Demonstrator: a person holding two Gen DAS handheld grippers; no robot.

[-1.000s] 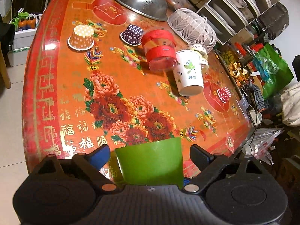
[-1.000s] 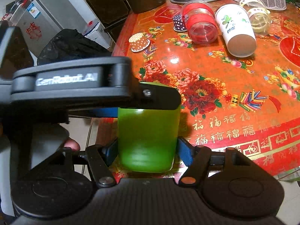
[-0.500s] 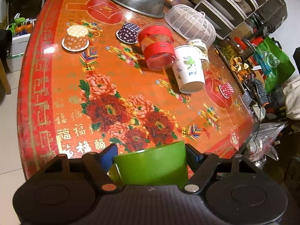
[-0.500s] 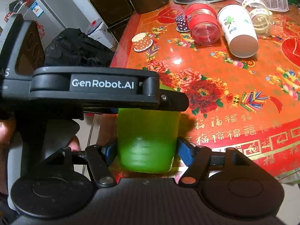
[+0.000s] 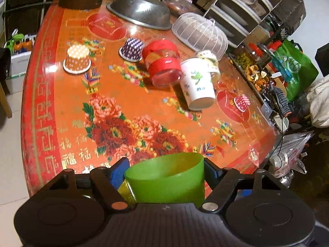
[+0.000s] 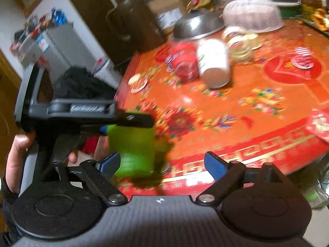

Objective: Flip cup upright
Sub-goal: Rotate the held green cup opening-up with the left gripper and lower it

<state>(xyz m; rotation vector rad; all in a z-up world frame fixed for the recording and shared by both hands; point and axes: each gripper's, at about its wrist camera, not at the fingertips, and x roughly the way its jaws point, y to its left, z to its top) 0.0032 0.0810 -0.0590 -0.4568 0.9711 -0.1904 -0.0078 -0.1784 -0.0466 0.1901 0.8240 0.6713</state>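
Note:
A green plastic cup (image 5: 166,179) sits between the blue pads of my left gripper (image 5: 164,169), which is shut on it near the table's front edge; its open rim faces up and away. In the right wrist view the same cup (image 6: 133,148) shows blurred, held from the left by the left gripper's fingers (image 6: 131,119). My right gripper (image 6: 160,164) is open and empty, its left pad (image 6: 109,163) just beside the cup. A white paper cup (image 5: 197,84) lies on its side further back.
The red floral table (image 5: 61,103) carries a red-banded jar (image 5: 162,65) on its side, small orange (image 5: 77,58), purple (image 5: 131,49) and red (image 5: 242,103) cupcake cups, a steel colander (image 5: 139,12) and a white mesh cover (image 5: 199,30). Shelves and bags stand at the right.
My right gripper has opened, let go of the green cup and swung right. The left gripper has closed on the cup and holds it with the rim now showing.

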